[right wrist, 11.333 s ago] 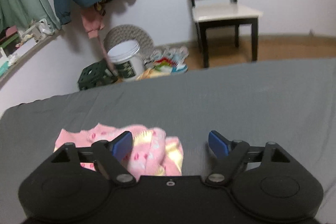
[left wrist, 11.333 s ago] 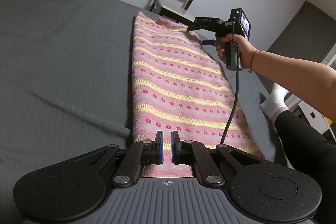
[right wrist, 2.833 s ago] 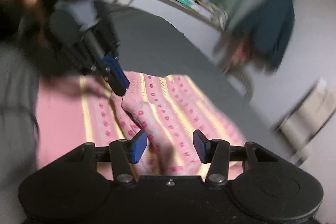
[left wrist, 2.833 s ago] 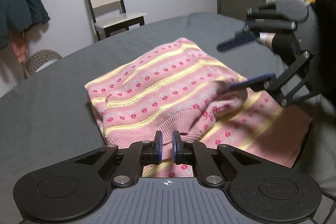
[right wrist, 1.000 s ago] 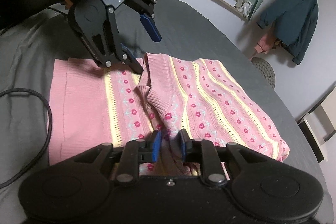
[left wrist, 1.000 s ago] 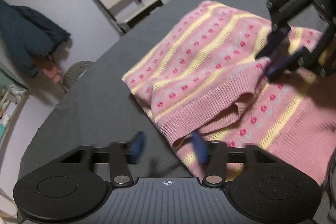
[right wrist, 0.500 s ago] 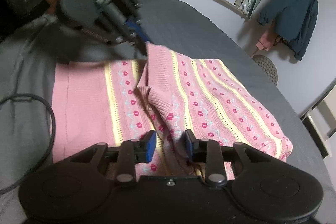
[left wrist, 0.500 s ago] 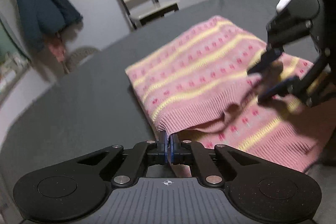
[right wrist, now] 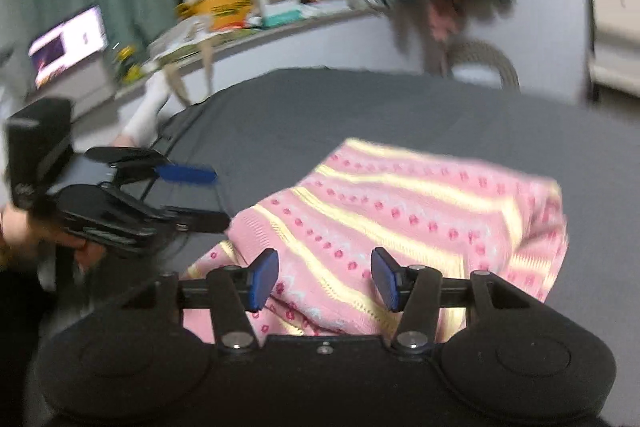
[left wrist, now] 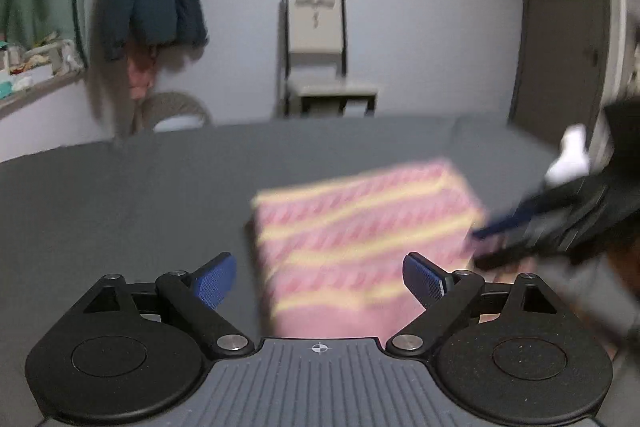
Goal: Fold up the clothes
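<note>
Pink knit sweater (left wrist: pixel 360 235) is lying doubled over on the grey bed (left wrist: pixel 120 195); left claw (left wrist: pixel 319 281) & right claw (right wrist: pixel 325 279) are both hovering wide, gripping nothing; imo any next pinch wants both layers, edges squared.

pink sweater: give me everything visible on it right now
The pink sweater is a knit with pale yellow stripes and rows of small darker pink dots. It lies folded into a compact, roughly rectangular bundle on the dark grey sheet, layers stacked and slightly puffy. Both the left gripper and right gripper are open; neither grips it. The left view is motion-blurred.
</note>
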The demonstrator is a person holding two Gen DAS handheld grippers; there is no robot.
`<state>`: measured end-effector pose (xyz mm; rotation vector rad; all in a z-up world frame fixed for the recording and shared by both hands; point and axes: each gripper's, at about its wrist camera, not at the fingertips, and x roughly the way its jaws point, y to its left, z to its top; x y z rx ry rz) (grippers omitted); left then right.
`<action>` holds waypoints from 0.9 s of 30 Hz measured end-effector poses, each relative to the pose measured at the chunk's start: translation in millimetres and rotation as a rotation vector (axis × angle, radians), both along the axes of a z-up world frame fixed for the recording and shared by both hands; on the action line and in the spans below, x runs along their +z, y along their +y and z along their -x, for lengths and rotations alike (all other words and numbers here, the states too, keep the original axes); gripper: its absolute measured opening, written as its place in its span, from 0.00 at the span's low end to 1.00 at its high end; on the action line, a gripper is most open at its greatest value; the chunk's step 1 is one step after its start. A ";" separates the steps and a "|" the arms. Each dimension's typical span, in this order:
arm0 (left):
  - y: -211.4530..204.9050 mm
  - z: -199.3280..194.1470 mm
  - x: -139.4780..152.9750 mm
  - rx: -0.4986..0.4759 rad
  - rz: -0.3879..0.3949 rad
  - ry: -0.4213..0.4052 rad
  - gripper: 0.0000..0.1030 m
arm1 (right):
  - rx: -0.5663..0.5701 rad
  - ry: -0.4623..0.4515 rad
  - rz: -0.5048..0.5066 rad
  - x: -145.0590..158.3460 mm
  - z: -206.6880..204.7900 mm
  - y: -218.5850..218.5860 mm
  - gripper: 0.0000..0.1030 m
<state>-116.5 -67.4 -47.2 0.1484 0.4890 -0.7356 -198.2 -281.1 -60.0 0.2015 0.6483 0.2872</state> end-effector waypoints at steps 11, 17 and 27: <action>-35.2 -27.0 -33.5 -0.088 -0.067 0.136 0.88 | -0.153 0.131 -0.238 -12.1 -1.9 -49.3 0.50; -13.7 -98.2 -21.3 0.041 0.077 0.272 0.88 | -0.356 0.066 -0.217 -4.1 -0.8 -92.3 0.69; -36.9 -187.4 -61.0 0.137 0.136 0.527 0.89 | -0.529 0.148 -0.532 -48.9 -44.3 -153.6 0.84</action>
